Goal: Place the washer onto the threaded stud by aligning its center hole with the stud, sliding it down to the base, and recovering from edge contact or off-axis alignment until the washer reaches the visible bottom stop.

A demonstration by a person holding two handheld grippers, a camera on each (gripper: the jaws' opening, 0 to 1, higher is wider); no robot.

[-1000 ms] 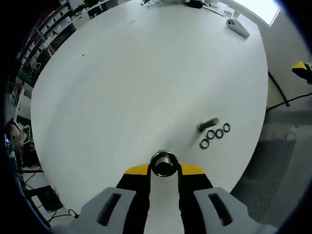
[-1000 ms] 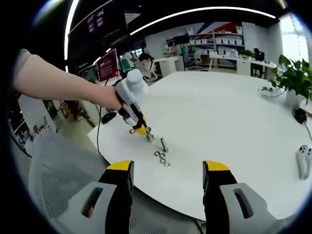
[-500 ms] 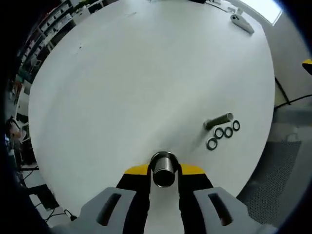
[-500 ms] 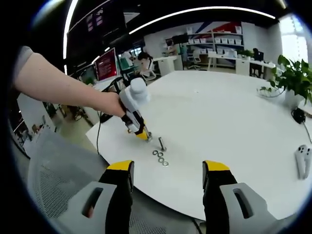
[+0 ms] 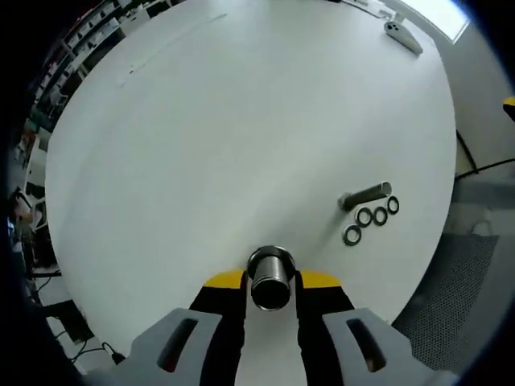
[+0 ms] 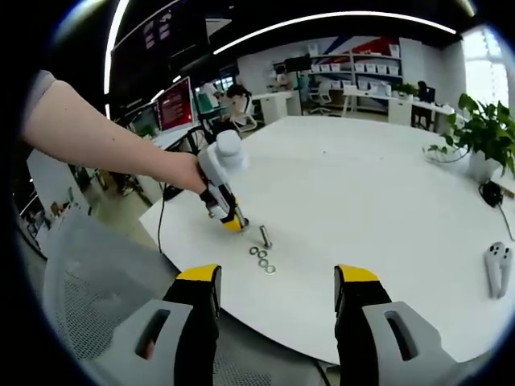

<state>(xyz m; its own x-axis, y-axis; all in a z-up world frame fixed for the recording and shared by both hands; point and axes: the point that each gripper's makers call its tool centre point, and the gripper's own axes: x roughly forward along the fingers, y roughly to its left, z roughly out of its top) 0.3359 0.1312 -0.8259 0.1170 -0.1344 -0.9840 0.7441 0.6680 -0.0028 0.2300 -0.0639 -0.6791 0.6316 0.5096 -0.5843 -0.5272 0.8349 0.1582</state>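
Observation:
My left gripper [image 5: 270,281] is shut on a metal threaded stud [image 5: 269,272], seen end-on between its yellow-tipped fingers [image 5: 225,281] above the white table [image 5: 225,129]. To its right lie a second stud [image 5: 366,195] on its side and three dark washers [image 5: 372,217] in a short row. In the right gripper view a person's hand holds the left gripper [image 6: 222,191] down near the table's near edge, beside the loose stud [image 6: 264,236] and the washers [image 6: 261,259]. My right gripper [image 6: 278,281] hangs open off the table's edge, nothing between its jaws.
A white handheld controller [image 5: 400,36] lies at the table's far side, also seen as the controller [image 6: 497,261] at right. A potted plant [image 6: 483,137] stands on the table. A grey mesh chair [image 6: 88,265] sits below the table edge.
The left gripper has shifted slightly with the stud still held; the loose stud and washers have not moved on the table. The right gripper stays open and in place.

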